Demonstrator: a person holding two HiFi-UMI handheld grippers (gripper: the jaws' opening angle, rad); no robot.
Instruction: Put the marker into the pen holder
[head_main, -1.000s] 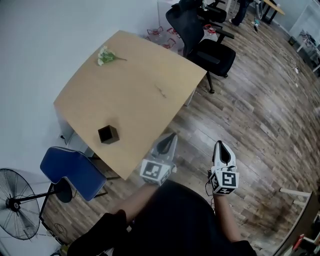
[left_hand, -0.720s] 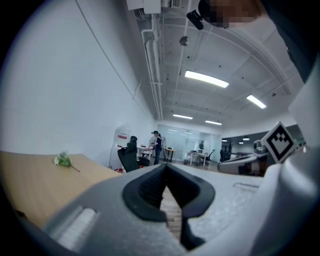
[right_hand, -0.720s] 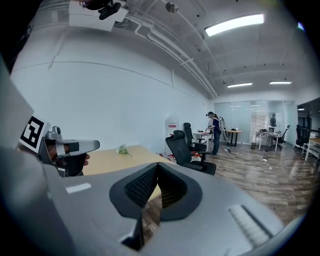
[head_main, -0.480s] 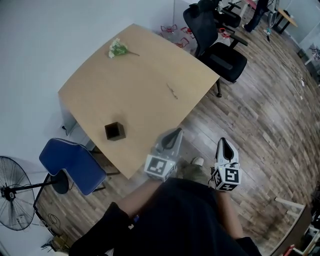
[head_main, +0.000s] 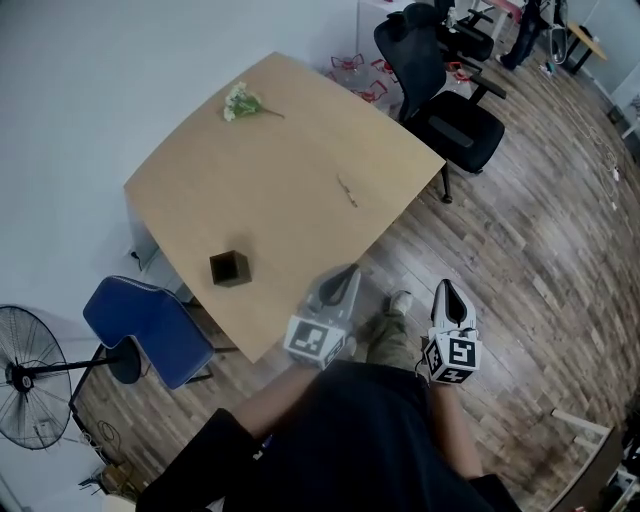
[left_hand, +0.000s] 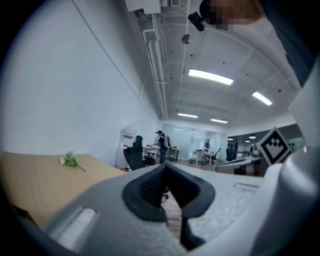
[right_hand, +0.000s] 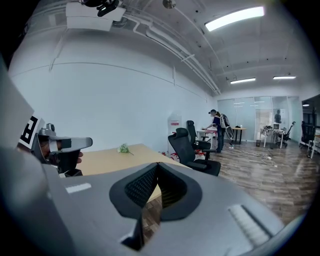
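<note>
Low in the frame, the left gripper (head_main: 345, 275) and right gripper (head_main: 446, 290) each have jaws pressed together, empty. The marker (head_main: 347, 190) lies mid-frame on the surface (head_main: 280, 140), well apart from the pen holder (head_main: 229, 268) at lower left.

1. no word, number or brand can be read in any view.
2. the left gripper (head_main: 346, 272) carries a left cube (head_main: 313, 340) with a black-and-white square marker: a block pattern only, no letters or digits.
3. the right gripper (head_main: 447, 288) carries a right cube (head_main: 452, 358) with the same kind of square marker, also without letters.
4. a white panel (left_hand: 128, 142) by the far wall bears a red sign (left_hand: 129, 134), too small to read.
5. a white ceiling box (left_hand: 142, 5) has a small label (left_hand: 173, 3), too blurred to read.
</note>
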